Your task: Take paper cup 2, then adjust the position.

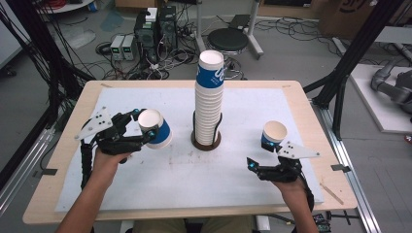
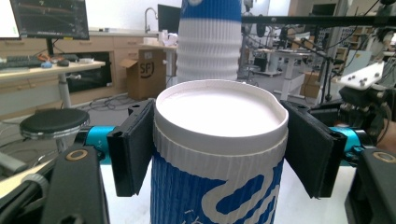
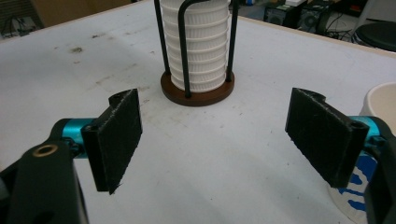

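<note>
Blue-and-white ribbed paper cup (image 1: 155, 128) sits clamped between the jaws of the left gripper (image 1: 141, 128), held tilted above the left part of the white table mat (image 1: 160, 179), left of the tall cup stack (image 1: 210, 97); the left gripper view shows both black pads pressed against the cup (image 2: 219, 154) just under its rim; the stack stands in a wire holder on a round brown base (image 3: 198, 95) at mid-table; the right gripper (image 1: 262, 154) hovers with jaws spread wide and nothing between them; a second cup (image 1: 273, 135) stands upright just beside its right jaw.
</note>
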The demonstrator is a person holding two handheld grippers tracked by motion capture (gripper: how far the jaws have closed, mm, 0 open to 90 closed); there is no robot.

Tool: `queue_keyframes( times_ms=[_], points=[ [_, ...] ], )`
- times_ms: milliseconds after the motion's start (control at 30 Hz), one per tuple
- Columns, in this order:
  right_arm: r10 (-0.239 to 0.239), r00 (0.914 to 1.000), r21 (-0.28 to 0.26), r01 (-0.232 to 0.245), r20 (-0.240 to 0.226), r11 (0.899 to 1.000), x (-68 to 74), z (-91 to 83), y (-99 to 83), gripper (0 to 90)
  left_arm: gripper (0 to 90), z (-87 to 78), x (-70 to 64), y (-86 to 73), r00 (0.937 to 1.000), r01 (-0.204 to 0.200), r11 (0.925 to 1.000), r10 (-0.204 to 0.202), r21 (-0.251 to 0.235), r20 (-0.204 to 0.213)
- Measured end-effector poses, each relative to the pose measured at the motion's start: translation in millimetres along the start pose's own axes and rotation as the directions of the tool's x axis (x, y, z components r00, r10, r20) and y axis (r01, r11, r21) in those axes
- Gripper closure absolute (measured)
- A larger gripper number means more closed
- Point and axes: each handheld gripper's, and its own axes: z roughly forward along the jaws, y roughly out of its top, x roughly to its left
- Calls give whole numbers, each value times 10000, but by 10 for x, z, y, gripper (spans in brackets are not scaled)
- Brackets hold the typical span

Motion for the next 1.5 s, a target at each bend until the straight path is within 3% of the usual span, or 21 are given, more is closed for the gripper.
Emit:
queue_keyframes(
  times_ms=[367,667,867,1033,1267,1500],
  points=[
    [-8,9999,-52,8,-159,10000,14,79,27,190,299,-104,27,-218,9995,294,9995,-292,134,-82],
    [-7,9993,-207,-1,-362,9998,69,55,42,190,299,-49,-56,-258,9992,250,9993,-258,270,311],
    [-150,9956,-333,119,-928,9994,116,75,51,190,299,0,-83,-270,9984,190,9991,-209,372,517],
    [-287,9936,-382,247,-1093,9990,173,114,61,190,299,22,-111,-302,9975,273,9985,-303,471,642],
    [-454,9869,-184,431,-1546,9989,293,190,78,190,299,86,-186,-352,9941,292,9969,-365,724,1018],
    [-585,9710,-375,511,-2318,9980,399,285,159,190,299,152,-272,-327,9894,402,9979,-469,517,1375]
  ],
)
